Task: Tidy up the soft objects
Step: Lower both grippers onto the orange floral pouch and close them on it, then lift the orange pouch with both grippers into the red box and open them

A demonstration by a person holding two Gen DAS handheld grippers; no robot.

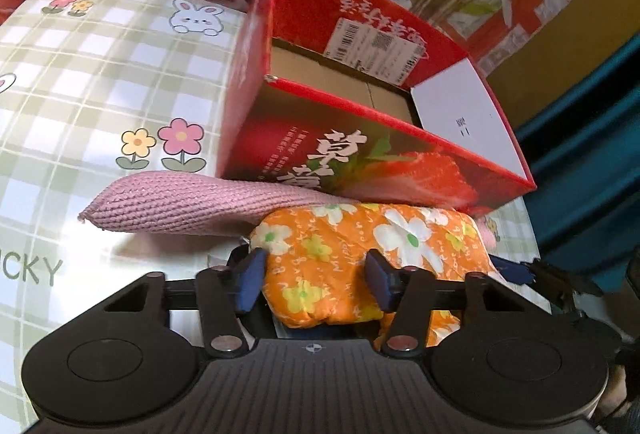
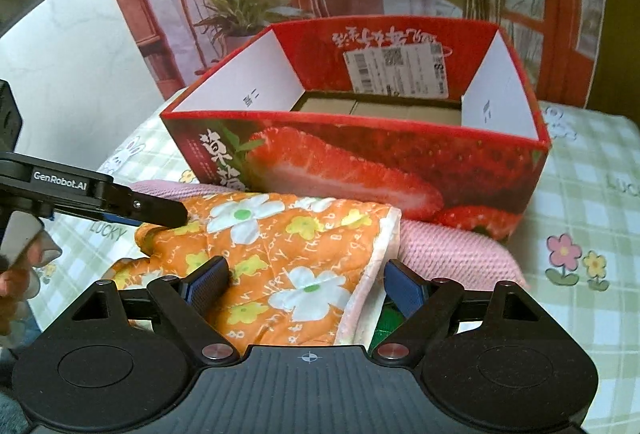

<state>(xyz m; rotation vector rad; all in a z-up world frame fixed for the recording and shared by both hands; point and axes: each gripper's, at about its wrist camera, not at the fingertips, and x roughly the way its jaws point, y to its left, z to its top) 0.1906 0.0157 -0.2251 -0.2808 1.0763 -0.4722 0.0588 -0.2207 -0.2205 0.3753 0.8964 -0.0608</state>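
Two grippers at one orange floral quilted cloth, in front of one open red box.

Nearest, the left gripper (image 1: 316, 280) pinches a bunched end of the orange floral cloth (image 1: 360, 250) between its blue pads; the right gripper (image 2: 306, 284) stands spread around the cloth's other end, its right pad apart from the white-edged hem. One pink knitted cloth (image 1: 192, 206) lies under it on the checked table (image 1: 100, 74). Behind, touching both cloths, one strawberry box (image 2: 360, 170) stands with nothing soft inside.
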